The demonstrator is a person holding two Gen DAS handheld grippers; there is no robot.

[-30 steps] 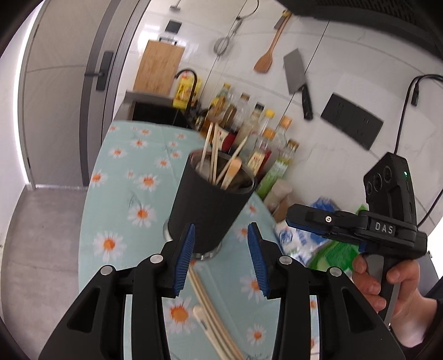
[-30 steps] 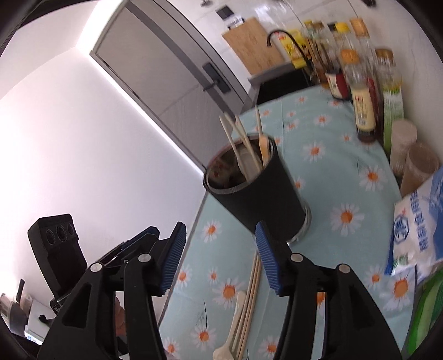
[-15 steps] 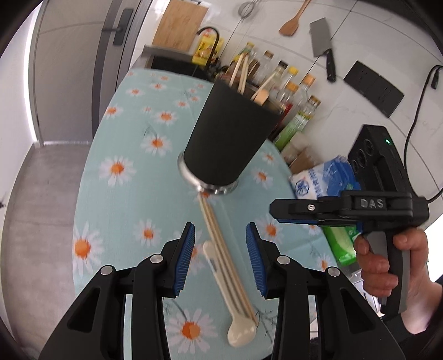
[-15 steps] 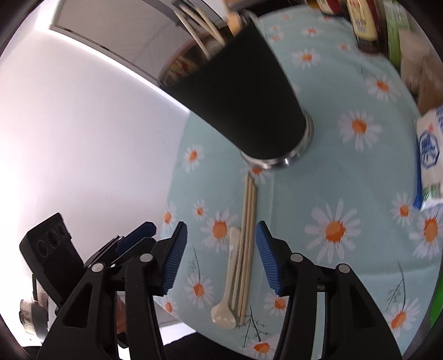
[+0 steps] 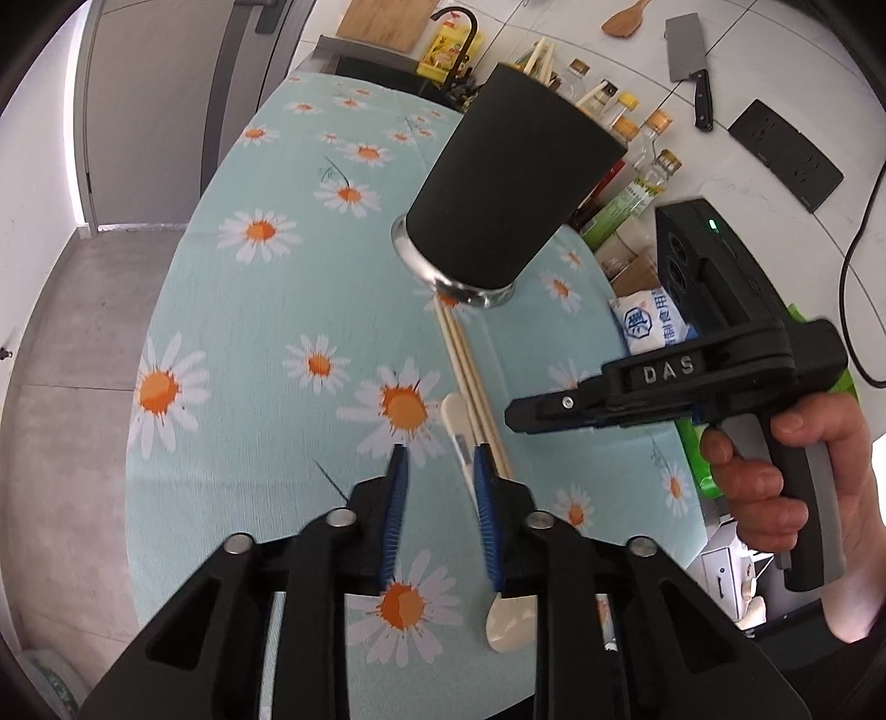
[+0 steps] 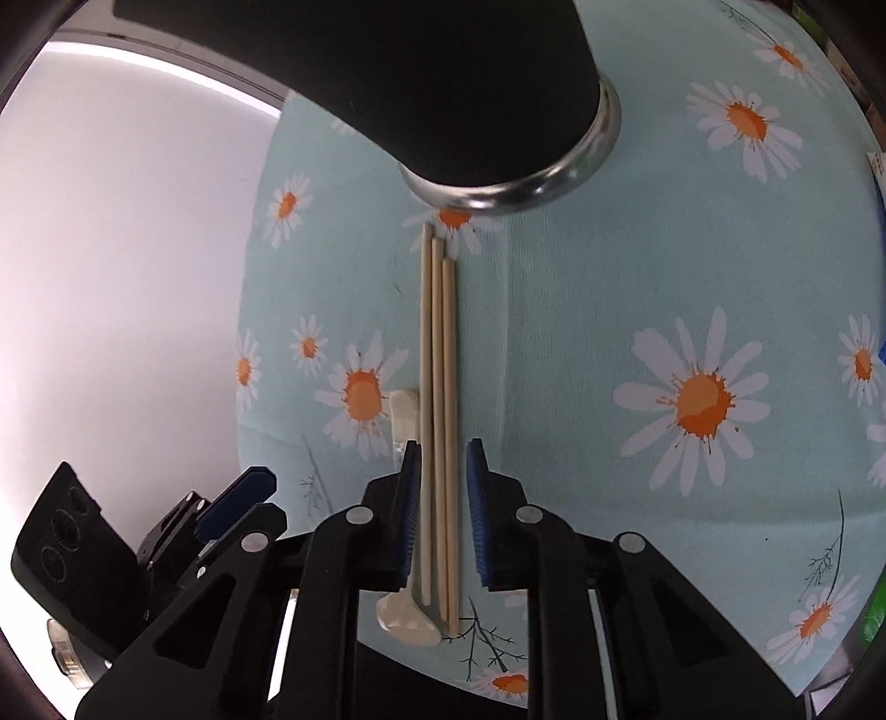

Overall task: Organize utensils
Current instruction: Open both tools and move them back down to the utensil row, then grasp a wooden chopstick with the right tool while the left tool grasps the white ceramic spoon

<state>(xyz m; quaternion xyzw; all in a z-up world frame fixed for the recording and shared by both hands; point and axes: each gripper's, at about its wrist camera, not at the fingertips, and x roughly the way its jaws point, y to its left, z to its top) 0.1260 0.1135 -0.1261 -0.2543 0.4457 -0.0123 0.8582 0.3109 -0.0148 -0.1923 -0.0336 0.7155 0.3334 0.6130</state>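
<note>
Three wooden chopsticks (image 6: 437, 387) and a cream spoon (image 6: 403, 421) lie side by side on the daisy tablecloth (image 6: 609, 332), in front of the black utensil holder (image 5: 509, 194). My right gripper (image 6: 443, 454) hangs over the chopsticks' near half. Its jaws are closing with the chopsticks between them, and a small gap shows at the right pad. My left gripper (image 5: 440, 465) is low over the cloth with its jaws closing. The spoon's handle (image 5: 462, 432) runs between them, close to the right pad. The chopsticks (image 5: 470, 382) lie just outside that pad. The spoon's bowl (image 5: 509, 620) shows under the right finger.
Sauce bottles (image 5: 626, 138) and a white bag (image 5: 648, 327) stand right of the holder. A person's hand (image 5: 775, 487) holds the right gripper (image 5: 518, 412) close beside my left one. The table's edge (image 5: 144, 387) drops to grey floor on the left. A cleaver (image 5: 686, 50) hangs on the wall.
Both grippers have come down and tipped toward the cloth, from facing the holder to hanging over the chopsticks and spoon. Both pairs of jaws have narrowed.
</note>
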